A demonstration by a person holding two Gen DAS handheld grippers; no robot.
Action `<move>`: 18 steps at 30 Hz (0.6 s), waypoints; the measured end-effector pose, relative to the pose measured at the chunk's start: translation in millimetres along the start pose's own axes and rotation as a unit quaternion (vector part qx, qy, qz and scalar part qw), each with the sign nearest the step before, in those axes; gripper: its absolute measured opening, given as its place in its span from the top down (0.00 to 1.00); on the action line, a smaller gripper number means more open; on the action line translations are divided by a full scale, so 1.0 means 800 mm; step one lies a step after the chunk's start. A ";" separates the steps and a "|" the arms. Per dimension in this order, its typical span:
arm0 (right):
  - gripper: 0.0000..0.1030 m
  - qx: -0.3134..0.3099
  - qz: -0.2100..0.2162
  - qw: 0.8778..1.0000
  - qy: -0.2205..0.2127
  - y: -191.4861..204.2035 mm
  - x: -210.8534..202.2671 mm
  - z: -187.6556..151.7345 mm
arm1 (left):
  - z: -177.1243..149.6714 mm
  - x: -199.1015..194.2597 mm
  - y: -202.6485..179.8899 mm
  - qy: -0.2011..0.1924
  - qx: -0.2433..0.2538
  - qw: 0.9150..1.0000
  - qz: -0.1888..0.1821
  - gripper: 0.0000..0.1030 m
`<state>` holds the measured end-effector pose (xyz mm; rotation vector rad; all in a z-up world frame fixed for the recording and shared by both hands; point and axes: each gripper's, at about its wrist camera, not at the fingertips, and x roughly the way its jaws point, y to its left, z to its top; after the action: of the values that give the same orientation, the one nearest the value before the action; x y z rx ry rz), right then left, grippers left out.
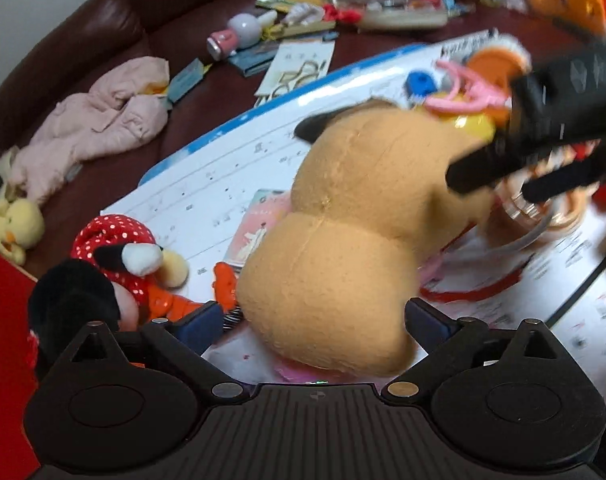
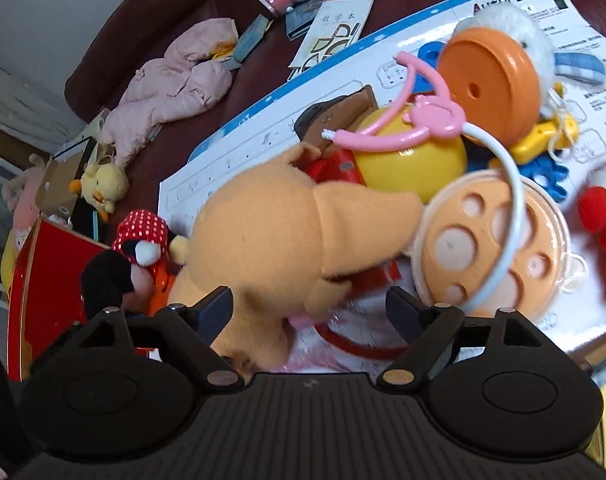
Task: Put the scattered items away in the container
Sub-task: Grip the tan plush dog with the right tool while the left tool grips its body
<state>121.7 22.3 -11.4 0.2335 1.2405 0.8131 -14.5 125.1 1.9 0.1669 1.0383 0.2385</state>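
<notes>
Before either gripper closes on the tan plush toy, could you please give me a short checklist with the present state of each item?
1. Left gripper open: ok, its fingers stand apart on either side of the tan plush toy.
2. Right gripper open: ok, the fingers are spread, the plush between them.
3. Only the plush sits between the left fingers: ok.
4. Plush free of neighbours: not ok, it leans against the yellow ball and the spotted plastic lid.
5. Grippers apart from each other: cannot tell; the right one looks close over the plush in the left view.
6. Container in reach: cannot tell; a red box shows at left.
</notes>
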 end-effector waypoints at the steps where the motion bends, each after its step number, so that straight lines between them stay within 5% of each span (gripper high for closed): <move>1: 0.15 0.004 0.003 1.000 0.003 0.001 0.005 0.003 | 0.000 0.007 0.002 0.005 0.001 1.000 -0.003 0.00; 7: 0.12 0.017 0.014 1.000 0.017 0.014 0.034 0.011 | 0.000 0.029 0.010 0.015 -0.002 0.999 -0.035 0.00; 13: 0.16 -0.019 -0.009 1.000 0.003 0.038 0.041 0.004 | -0.006 0.029 0.011 0.008 -0.008 0.999 -0.044 0.14; 18: 0.19 -0.025 0.001 1.000 0.007 0.052 0.024 -0.001 | -0.017 0.013 0.028 0.010 -0.045 0.996 -0.074 0.17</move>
<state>105.2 63.9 -2.0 0.1895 1.2314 0.8484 -23.6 149.7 -7.7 0.0057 1.0529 0.1532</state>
